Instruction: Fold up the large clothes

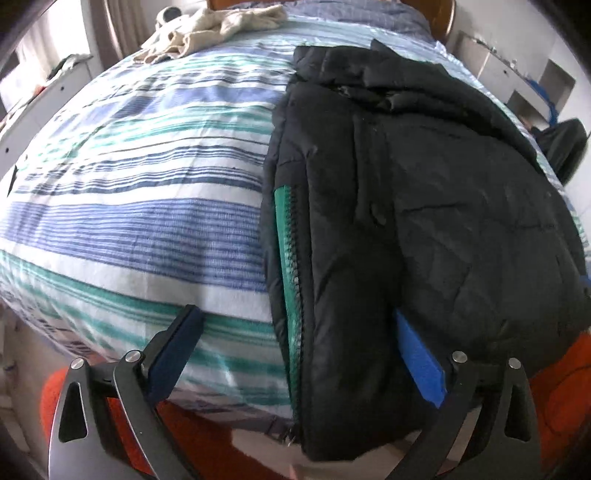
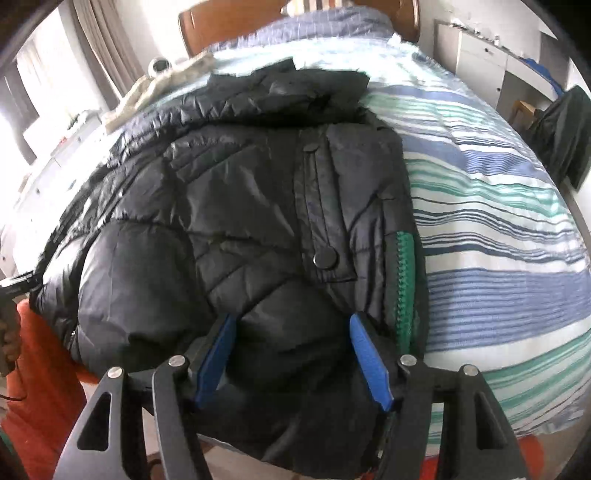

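1. From the left wrist view, the black puffer jacket (image 1: 406, 192) lies on the striped duvet (image 1: 147, 184), covering the right part of the bed, its hem hanging over the near edge. A green zipper (image 1: 290, 280) runs along its left side. The left gripper (image 1: 299, 332) has its jaws wide apart, straddling that zippered edge: one finger over bare duvet, the other against the jacket. A crumpled beige cloth (image 1: 218, 22) sits at the far left of the bed.

2. From the right wrist view, the same jacket (image 2: 229, 206) fills the middle, front panel and snap button (image 2: 325, 256) facing up, green zipper (image 2: 404, 280) on its right. The right gripper (image 2: 291, 350) is spread open, fingers either side of a puffed fold at the hem.
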Demonstrator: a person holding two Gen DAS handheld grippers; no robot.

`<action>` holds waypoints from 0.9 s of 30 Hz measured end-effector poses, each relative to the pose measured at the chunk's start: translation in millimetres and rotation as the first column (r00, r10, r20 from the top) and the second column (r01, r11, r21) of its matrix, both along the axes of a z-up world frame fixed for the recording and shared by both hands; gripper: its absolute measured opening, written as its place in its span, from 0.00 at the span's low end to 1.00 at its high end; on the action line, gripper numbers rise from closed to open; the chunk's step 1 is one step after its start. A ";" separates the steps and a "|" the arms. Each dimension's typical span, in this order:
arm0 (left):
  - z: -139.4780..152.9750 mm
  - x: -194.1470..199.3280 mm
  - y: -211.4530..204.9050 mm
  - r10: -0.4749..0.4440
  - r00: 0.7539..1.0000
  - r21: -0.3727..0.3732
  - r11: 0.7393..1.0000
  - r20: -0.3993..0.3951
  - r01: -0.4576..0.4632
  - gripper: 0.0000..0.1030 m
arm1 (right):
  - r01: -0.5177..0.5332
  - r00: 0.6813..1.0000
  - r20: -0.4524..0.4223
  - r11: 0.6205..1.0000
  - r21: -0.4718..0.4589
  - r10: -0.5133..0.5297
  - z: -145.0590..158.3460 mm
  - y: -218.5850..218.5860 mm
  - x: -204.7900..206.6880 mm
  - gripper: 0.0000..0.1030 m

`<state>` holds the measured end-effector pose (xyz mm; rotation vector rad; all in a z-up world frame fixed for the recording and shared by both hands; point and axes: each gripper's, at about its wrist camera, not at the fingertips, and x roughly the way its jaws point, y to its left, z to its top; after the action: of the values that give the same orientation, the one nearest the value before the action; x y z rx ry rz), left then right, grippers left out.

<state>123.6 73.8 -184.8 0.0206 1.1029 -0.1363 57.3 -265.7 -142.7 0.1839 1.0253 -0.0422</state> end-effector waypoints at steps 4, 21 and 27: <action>-0.1 -7.7 1.5 -0.017 1.000 0.014 1.000 -0.025 0.017 0.98 | -0.006 1.000 -0.013 1.000 -0.019 0.005 0.2 4.2 1.7 0.64; 42.3 -37.7 24.3 0.006 1.000 -0.171 0.985 0.026 -0.002 0.97 | 0.142 0.990 -0.002 0.984 0.108 -0.142 29.1 -54.7 -65.0 0.64; 13.9 -32.8 3.0 -0.084 0.995 -0.190 0.979 -0.047 0.074 0.97 | 0.129 0.992 -0.042 0.976 0.176 -0.123 6.9 -48.3 -56.3 0.64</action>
<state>90.8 76.8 -170.9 -0.1099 1.1409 -0.3136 1.1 -313.9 -135.7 0.4123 1.0477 -0.0686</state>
